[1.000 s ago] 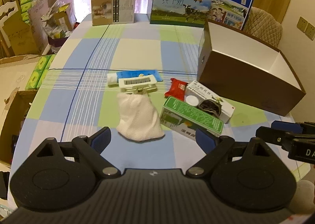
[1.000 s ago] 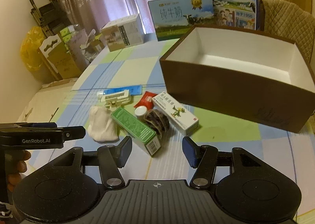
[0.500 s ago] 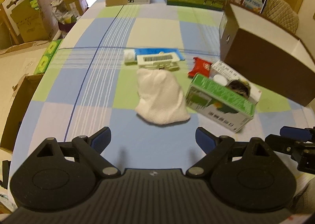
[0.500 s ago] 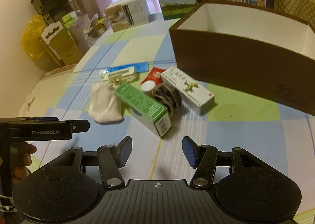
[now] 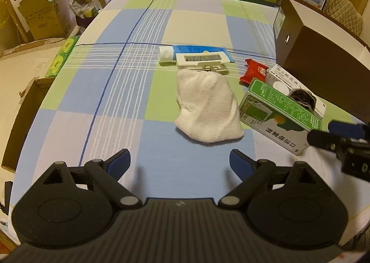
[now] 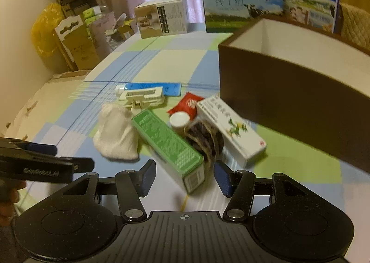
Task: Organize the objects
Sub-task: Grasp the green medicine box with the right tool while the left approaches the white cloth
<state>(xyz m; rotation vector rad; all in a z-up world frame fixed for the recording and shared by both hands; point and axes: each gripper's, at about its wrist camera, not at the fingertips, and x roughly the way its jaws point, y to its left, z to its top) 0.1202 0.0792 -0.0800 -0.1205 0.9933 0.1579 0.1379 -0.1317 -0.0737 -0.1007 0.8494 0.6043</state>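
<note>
Both my grippers have dropped closer to the pile since a second ago, and everything on the checked cloth [image 5: 148, 22] now looks larger in both views. My right gripper [image 6: 183, 177] is wide open with nothing in it, and the near end of the green box [image 6: 167, 141] now sits between its blue pads [image 6: 148, 176]; earlier that end lay well ahead of them. I cannot tell whether either pad touches it. My left gripper [image 5: 179, 164] is also spread wide and empty, hovering over bare cloth just short of the white cloth bag [image 5: 207, 106], which lies just left of the green box [image 5: 281, 112]. Nothing in the pile seems to have shifted. Behind the green box are a white cap [image 6: 179, 119], a dark twine roll [image 6: 204, 135] and a white medicine box [image 6: 229, 128], all close against one another, with a red packet [image 6: 186, 103] beyond them. Farther back from the green box, a cream clip [image 5: 203, 59] lies partly over a blue tube [image 5: 196, 50]. The brown box [image 6: 293, 91] stands open to the right of the green box, its white inside showing nothing.
</note>
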